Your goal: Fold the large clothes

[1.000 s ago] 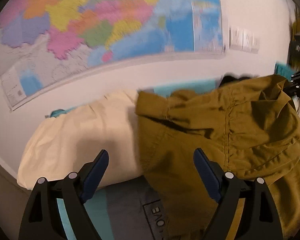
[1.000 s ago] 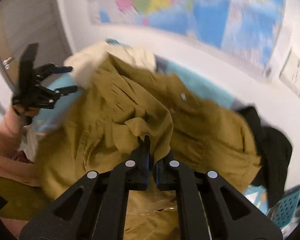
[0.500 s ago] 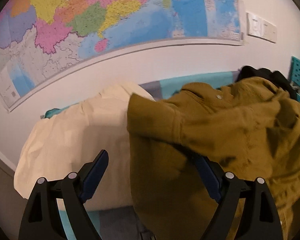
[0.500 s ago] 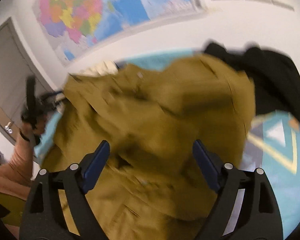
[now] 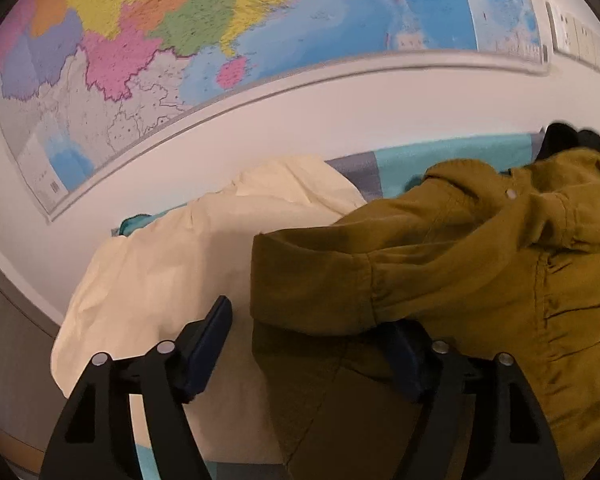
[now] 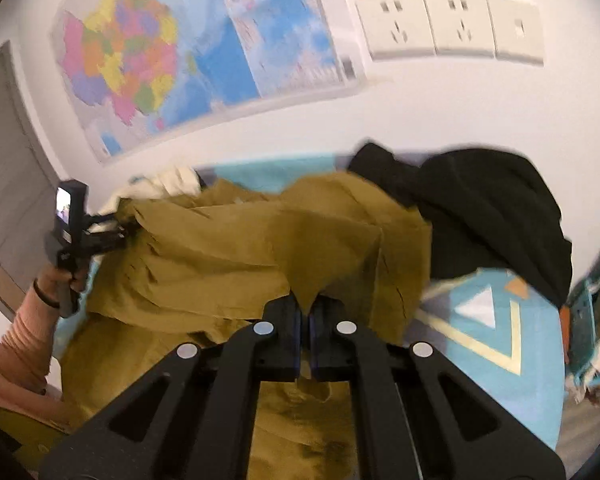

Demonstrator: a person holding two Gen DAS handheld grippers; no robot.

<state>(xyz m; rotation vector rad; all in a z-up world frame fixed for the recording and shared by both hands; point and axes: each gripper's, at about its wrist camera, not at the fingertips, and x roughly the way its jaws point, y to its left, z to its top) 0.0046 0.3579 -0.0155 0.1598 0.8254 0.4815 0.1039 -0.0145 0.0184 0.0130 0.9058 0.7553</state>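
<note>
right gripper: jaws clamped on a fold of the olive jacket | left gripper: jaws closing, jacket cuff lying between them, pads not seen pressing | surface: jacket spread on a teal patterned bedspread, cream pillow beside, black garment behind | room: wall map, sockets

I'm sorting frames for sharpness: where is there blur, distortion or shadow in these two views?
Left wrist view: the map bows strongly from the fisheye and is slightly smeared; the olive jacket is fairly sharp, with dark shadow under its fold. Right wrist view: the map and the black garment have blurred edges, and the sockets look curved.
</note>
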